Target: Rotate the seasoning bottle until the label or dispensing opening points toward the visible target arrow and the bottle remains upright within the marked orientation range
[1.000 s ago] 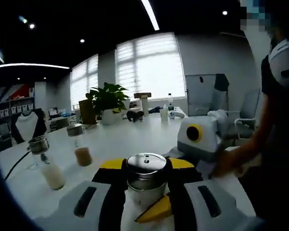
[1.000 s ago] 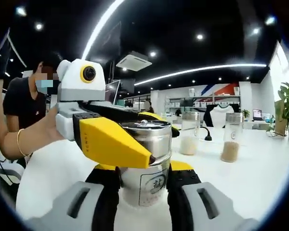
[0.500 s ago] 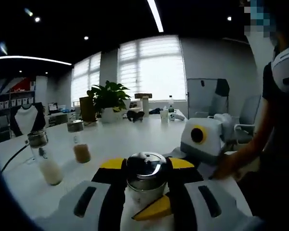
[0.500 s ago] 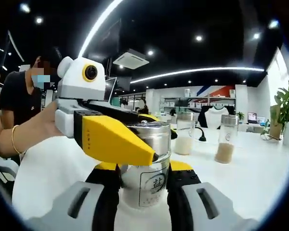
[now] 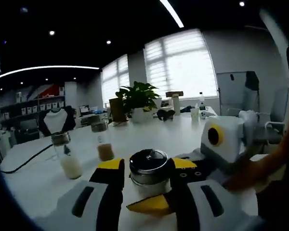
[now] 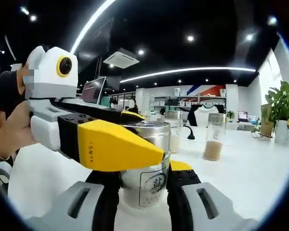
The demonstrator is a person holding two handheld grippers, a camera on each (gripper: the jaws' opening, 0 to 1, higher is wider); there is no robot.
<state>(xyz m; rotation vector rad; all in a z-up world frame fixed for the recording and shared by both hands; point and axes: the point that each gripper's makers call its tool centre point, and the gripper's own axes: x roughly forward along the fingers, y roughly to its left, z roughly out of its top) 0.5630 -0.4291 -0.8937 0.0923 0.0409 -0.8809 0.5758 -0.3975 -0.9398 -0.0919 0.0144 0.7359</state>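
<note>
Between both grippers' jaws, the seasoning bottle [image 6: 147, 161] stays upright, label unturned

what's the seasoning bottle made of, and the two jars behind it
Seasoning bottle: looks like polished metal, probably stainless steel; it mirrors the room and carries a printed label. The two jars: clear bodies, glass or plastic, powder visible inside, with metallic-looking caps.

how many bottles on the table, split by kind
steel seasoning bottle, held between the jaws: 1
glass bottle with pale contents: 1
glass bottle with brown contents: 1
total: 3
</note>
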